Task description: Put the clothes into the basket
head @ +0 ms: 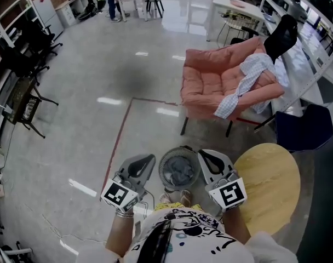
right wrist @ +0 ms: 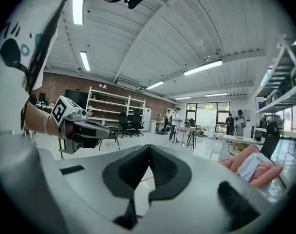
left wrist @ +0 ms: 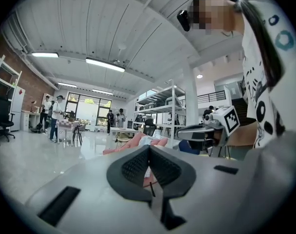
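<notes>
Basket (head: 162,169) in head view holds grey cloth (head: 181,173), left gripper (head: 149,158) just left of it, right gripper (head: 202,154) just right; shirt (head: 248,78) lies on armchair (head: 207,73) beyond it. Left gripper view: jaws pressed together, nothing between. Right gripper view: also pressed together, empty.

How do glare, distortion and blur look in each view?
Head view: lights glare on the glossy floor, edges bowed. Left gripper view: fisheye circle, black corners, bright ceiling strip. Right gripper view: same fisheye, chair soft at the rim.
</notes>
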Action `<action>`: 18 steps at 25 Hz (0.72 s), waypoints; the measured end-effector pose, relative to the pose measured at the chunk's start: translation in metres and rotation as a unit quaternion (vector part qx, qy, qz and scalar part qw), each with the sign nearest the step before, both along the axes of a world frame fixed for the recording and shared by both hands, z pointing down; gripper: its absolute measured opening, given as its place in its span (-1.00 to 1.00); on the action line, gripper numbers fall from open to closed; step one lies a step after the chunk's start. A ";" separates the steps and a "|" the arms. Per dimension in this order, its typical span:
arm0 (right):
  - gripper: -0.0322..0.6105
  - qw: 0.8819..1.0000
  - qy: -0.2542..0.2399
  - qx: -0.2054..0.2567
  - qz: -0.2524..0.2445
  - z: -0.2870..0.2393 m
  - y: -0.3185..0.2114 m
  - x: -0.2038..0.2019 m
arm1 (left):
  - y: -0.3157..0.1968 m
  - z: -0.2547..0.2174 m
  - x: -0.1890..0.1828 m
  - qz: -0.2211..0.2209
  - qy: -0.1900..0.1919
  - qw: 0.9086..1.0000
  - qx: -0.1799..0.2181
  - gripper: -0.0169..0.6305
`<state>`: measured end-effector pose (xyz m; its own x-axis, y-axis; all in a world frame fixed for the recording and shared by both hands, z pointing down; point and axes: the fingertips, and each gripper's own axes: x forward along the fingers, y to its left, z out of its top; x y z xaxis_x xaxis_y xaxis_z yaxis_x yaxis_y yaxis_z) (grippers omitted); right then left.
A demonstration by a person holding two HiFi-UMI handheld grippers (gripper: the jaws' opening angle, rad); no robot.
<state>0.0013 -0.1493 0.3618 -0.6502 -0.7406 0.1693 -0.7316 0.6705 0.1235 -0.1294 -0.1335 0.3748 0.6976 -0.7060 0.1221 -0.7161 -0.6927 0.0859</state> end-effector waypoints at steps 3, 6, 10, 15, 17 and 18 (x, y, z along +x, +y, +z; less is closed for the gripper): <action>-0.81 1.000 0.008 0.002 -0.002 -0.003 0.001 0.008 | -0.002 -0.011 0.002 0.002 0.002 1.000 0.014 -0.91; -0.81 1.000 -0.009 0.002 -0.007 -0.013 0.001 0.011 | -0.001 -0.016 0.002 0.001 -0.001 1.000 0.017 -0.91; -0.81 1.000 -0.015 0.003 -0.001 -0.025 -0.001 0.020 | 0.003 -0.022 0.007 0.002 -0.016 1.000 0.022 -0.91; -0.81 1.000 -0.012 0.009 0.006 -0.034 -0.001 0.027 | 0.006 -0.032 0.008 0.010 -0.036 0.998 0.046 -0.91; -0.81 1.000 -0.010 0.011 0.009 -0.036 -0.004 0.032 | 0.004 -0.038 0.004 0.008 -0.033 0.998 0.051 -0.91; -0.81 1.000 -0.011 0.012 0.011 -0.037 -0.005 0.036 | 0.001 -0.041 0.002 0.004 -0.031 0.998 0.051 -0.91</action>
<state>0.0370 -0.1547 0.3252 -0.6365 -0.7588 0.1381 -0.7492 0.6508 0.1231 -0.1279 -0.1321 0.3335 0.6959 -0.7121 0.0928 -0.7129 -0.7006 -0.0308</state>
